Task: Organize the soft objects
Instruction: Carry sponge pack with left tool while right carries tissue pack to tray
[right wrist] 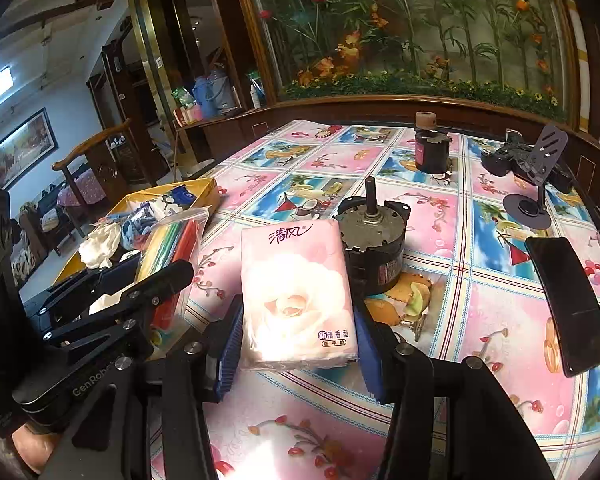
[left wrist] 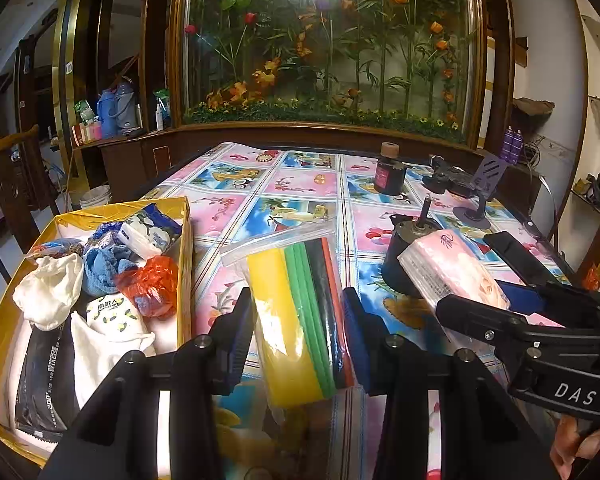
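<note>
Soft objects fill the yellow box (left wrist: pixel 182 248) at the left edge of the table (left wrist: pixel 300 196): two white cloths (left wrist: pixel 48 292), a blue fuzzy cloth (left wrist: pixel 102 266), a red plastic bag (left wrist: pixel 154 286), a black tissue pack (left wrist: pixel 44 380), one white pack printed with lemons (left wrist: pixel 112 314) and one blue-and-white tissue pack (left wrist: pixel 152 234) can be counted, though the heap hides what lies beneath. Just right of the box, the left gripper (left wrist: pixel 300 340) pinches one clear zip bag of coloured sheets (left wrist: pixel 296 312); the blue pads (left wrist: pixel 354 328) press both its sides, and the bag reaches forward past the fingertips with its sealed end towards the far side of the table. Farther right, the right gripper (right wrist: pixel 296 344) clamps one pink tissue pack (right wrist: pixel 296 292) printed with a rose; the near end of the pack sits between the pads and the rest juts out ahead. Directly beyond that pack stands one small motor (right wrist: pixel 374 240) with its shaft upright, touching or nearly touching the pack's far right corner. One dark jar (right wrist: pixel 432 152) stands at the far side, one phone stand (right wrist: pixel 534 184) is to its right, and one black phone (right wrist: pixel 568 304) lies flat near the right edge.
</note>
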### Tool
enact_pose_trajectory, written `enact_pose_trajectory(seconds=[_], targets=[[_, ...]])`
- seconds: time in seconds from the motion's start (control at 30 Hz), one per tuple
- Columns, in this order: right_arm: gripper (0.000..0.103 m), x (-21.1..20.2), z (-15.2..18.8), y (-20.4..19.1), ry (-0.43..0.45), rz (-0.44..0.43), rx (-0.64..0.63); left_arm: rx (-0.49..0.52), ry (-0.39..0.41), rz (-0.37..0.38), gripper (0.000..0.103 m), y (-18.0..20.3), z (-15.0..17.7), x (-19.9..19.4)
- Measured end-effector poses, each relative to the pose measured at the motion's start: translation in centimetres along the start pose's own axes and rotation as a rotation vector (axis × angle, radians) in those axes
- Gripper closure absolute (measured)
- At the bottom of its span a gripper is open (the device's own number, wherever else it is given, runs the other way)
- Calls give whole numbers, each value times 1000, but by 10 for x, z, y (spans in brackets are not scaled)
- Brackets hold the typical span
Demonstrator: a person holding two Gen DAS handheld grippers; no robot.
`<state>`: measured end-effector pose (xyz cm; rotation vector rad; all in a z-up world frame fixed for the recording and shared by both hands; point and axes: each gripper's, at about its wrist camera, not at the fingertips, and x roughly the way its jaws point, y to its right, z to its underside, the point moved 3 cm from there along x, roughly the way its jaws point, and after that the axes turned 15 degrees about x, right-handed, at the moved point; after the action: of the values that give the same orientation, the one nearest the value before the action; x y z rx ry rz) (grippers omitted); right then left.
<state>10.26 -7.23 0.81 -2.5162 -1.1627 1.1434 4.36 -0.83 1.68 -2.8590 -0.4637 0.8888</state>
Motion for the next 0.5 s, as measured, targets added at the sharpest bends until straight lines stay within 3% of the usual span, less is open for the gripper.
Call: enact_pose_trajectory(seconds=[0.5], targets=[[48,-2,5,-5,9,-4,14,0,5,-1,61,-4,2,-6]])
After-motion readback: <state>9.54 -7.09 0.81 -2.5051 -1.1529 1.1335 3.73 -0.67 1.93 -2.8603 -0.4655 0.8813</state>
